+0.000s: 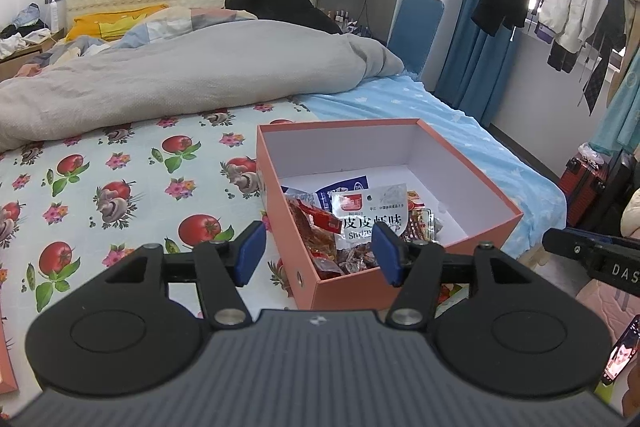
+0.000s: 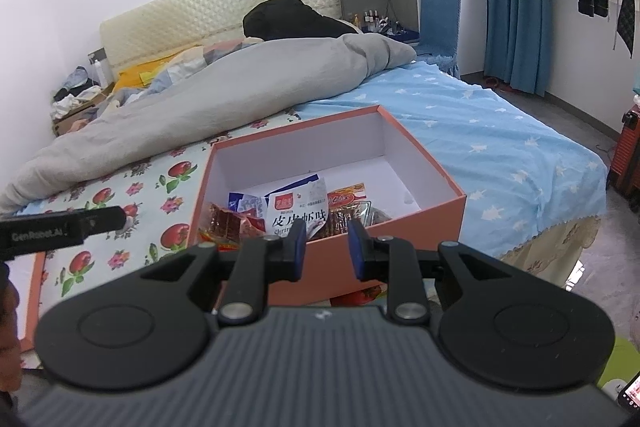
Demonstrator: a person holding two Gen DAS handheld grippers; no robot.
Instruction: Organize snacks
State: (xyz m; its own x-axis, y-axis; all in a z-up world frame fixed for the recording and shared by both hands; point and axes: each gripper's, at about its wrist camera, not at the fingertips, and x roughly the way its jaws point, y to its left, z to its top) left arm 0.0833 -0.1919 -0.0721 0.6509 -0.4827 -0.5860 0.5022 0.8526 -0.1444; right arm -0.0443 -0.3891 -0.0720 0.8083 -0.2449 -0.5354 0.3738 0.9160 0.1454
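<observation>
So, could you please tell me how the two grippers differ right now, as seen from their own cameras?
The left gripper has its jaws spread wide, while the right gripper has them much closer together. The left one hangs over the near left corner of the orange box; the right one faces the box's near wall. Both are empty, have blue pads and point at the snack packets in the box.

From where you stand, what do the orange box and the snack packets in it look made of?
The orange box looks like matte cardboard: stiff straight walls, plain white inside. The snack packets look like thin glossy plastic film: crinkled, partly see-through, catching light.
</observation>
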